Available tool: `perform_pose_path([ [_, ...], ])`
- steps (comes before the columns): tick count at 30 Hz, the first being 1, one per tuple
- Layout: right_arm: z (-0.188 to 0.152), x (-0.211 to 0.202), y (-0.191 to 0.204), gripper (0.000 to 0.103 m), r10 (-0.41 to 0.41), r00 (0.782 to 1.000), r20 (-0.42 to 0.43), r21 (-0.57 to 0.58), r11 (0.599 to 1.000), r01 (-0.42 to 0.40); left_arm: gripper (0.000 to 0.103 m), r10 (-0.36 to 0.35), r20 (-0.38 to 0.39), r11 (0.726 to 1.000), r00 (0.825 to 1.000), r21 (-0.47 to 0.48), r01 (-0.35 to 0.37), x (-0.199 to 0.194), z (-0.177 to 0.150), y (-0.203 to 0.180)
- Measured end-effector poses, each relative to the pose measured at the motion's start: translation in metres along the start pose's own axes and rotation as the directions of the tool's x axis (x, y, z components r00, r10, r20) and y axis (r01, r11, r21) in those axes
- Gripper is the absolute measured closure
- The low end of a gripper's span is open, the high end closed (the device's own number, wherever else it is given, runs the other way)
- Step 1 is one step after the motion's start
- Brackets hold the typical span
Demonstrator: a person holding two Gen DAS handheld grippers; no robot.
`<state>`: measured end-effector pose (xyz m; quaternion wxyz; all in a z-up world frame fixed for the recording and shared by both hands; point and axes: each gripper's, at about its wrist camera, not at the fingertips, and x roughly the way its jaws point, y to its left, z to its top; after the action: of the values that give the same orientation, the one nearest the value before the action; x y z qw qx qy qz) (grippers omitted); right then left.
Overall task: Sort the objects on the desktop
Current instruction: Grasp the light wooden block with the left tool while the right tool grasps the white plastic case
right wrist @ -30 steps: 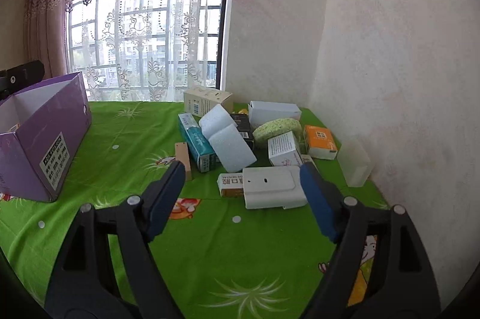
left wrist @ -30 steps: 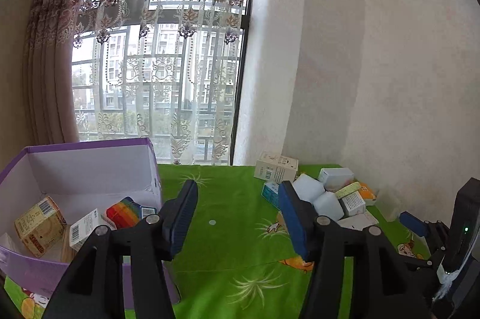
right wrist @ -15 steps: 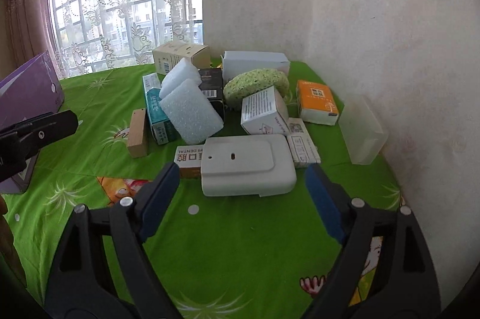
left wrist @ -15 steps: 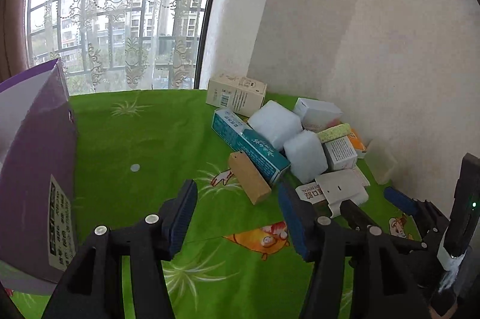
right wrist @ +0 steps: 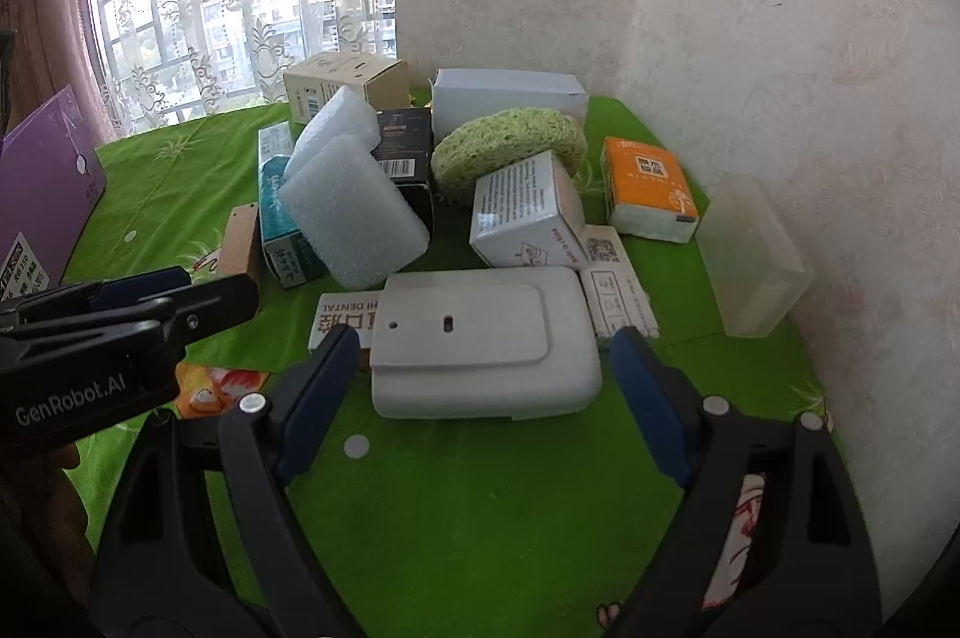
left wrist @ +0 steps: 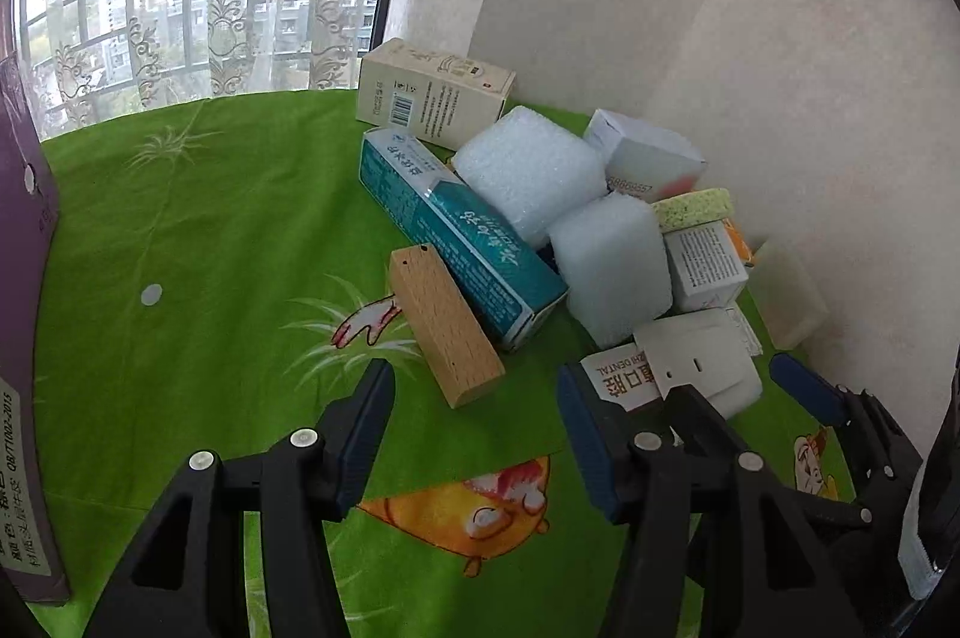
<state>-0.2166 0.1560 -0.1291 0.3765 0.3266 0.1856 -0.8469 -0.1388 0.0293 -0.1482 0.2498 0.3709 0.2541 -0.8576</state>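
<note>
A heap of small goods lies on the green cartoon-print worktop (right wrist: 480, 518), crowded against the pale wall. Nearest the right hand-held gripper (right wrist: 486, 386) is a white plastic case (right wrist: 480, 344) with rounded corners, a raised flat panel and two small holes in its top; it lies flat at 12 o'clock from the fingertips, partly between them, and the blue pads stand clear of its sides, the jaws having just been opening wider. A white carton printed "DENTAL" (right wrist: 342, 317) pokes out from under the case at 9 o'clock. Behind sit two white foam blocks (right wrist: 354, 212), a teal toothpaste box (left wrist: 456, 230), a speckled green sponge (right wrist: 510, 143), an orange packet (right wrist: 651, 185) and a frosted clear box (right wrist: 750, 254) at 2 o'clock. The left hand-held gripper (left wrist: 474, 422) is released too, its jaws apart over bare cloth, with a pale wooden block (left wrist: 444, 326) lying just beyond the fingertips at 12 o'clock, against the toothpaste box. A purple cardboard box (left wrist: 24, 398) stands at 9 o'clock.
</note>
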Motion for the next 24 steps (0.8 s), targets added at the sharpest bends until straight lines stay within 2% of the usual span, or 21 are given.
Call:
perform_pose_path([
  [3,0.003,0.008,-0.002,0.016,0.007,0.999,-0.031,-0.009,1.0,-0.008,0.048,0.017,-0.017,1.0,1.0,-0.02,-0.018,0.008,0.003,0.003],
  [6,0.004,0.014,-0.004,0.016,0.024,0.999,-0.049,-0.002,1.0,-0.024,0.055,0.038,-0.014,0.999,0.999,-0.002,-0.038,0.012,0.007,0.002],
  [8,0.005,0.016,-0.006,0.016,0.028,0.998,-0.053,0.004,1.0,-0.028,0.066,0.065,-0.019,0.998,0.998,0.012,-0.065,0.013,0.009,0.001],
  [11,0.004,0.016,-0.007,0.016,0.029,0.998,-0.057,0.005,1.0,-0.029,0.076,0.088,-0.025,0.996,0.996,0.029,-0.087,0.013,0.009,0.003],
  [16,0.003,0.014,-0.009,0.017,0.034,0.997,-0.063,0.005,0.999,-0.034,0.084,0.107,-0.027,0.993,0.994,0.058,-0.105,0.008,0.003,0.002],
  [24,-0.007,0.004,-0.006,0.017,0.006,0.998,-0.064,-0.019,1.0,-0.008,0.084,0.083,-0.023,0.996,0.996,0.038,-0.082,-0.003,-0.01,0.011],
])
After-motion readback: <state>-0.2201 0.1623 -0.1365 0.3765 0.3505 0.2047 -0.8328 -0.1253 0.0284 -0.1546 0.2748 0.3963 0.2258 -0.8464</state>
